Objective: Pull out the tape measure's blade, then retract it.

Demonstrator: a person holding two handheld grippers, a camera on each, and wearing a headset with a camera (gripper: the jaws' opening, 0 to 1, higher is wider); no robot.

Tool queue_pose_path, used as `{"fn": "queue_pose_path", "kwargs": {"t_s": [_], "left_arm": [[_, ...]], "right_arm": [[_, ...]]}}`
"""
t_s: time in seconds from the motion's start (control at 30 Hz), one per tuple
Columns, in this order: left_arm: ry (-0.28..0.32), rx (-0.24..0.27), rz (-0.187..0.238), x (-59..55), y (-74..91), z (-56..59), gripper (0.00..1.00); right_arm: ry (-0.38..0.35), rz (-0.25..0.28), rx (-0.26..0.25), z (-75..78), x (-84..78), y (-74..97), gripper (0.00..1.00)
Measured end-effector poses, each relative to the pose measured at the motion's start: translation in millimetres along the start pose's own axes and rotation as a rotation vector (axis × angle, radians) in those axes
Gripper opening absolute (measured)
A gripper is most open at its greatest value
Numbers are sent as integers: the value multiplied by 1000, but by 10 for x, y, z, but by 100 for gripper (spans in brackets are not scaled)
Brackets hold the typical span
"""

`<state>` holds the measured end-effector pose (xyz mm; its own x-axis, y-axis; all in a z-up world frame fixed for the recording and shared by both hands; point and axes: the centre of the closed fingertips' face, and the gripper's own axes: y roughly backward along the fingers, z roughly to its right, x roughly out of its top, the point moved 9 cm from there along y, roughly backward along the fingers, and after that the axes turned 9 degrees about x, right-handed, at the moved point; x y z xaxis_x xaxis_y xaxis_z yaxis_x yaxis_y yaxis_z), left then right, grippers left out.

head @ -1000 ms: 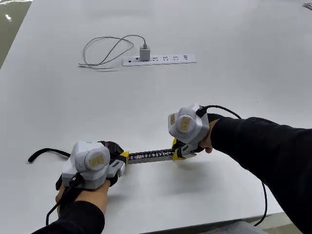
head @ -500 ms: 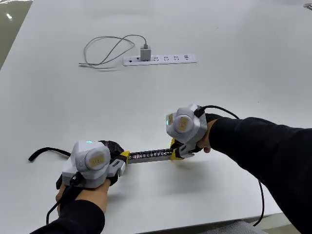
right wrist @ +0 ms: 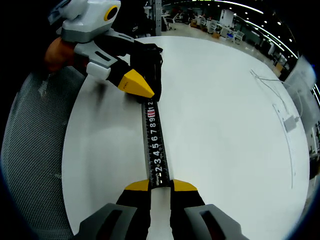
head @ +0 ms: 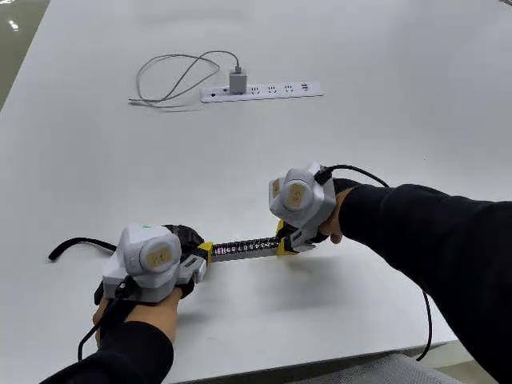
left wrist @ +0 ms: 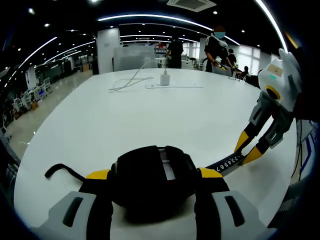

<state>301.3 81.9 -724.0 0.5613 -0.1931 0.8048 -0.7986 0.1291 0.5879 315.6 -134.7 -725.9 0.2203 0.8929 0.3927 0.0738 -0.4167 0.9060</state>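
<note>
Table [head: 64,160]: white and broad, bearing everything below.
Strap [head: 72,244]: black, flat on the table, trailing off toward 9 o'clock from the tape measure.
Cable [head: 172,76]: pale, lying in loose loops at the far side, spreading toward 9 o'clock from the charger.
Tape measure [head: 186,238]: black, down on the table near the front edge, mouth facing 3 o'clock.
Left gripper [head: 196,252]: fingers clamped on the tape measure, with one yellow tip against each flank in the left gripper view.
Charger [head: 238,82]: white, plugged into the power strip near its 9 o'clock end.
Blade [head: 244,249]: drawn out a short way, flat on the table, running from the tape measure toward 3 o'clock; printed digits readable in the right gripper view.
Power strip [head: 260,90]: white, toward 12 o'clock, well apart from the tape measure.
Right gripper [head: 286,242]: at 3 o'clock of the tape measure, fingers pinched on the free end of the blade, a yellow tip on either side of it.
</note>
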Motion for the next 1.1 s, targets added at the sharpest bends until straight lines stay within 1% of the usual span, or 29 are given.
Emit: {"fn": "queue_pose_path", "kwargs": {"t_s": [0.23, 1.1], "left_arm": [[6, -9, -4, 3, 0, -11, 62], [40, -24, 12, -11, 9, -38, 62]], "right_arm": [[-6, 13, -1, -3, 12, -8, 10], [-23, 47, 4, 7, 87, -47, 10]]}}
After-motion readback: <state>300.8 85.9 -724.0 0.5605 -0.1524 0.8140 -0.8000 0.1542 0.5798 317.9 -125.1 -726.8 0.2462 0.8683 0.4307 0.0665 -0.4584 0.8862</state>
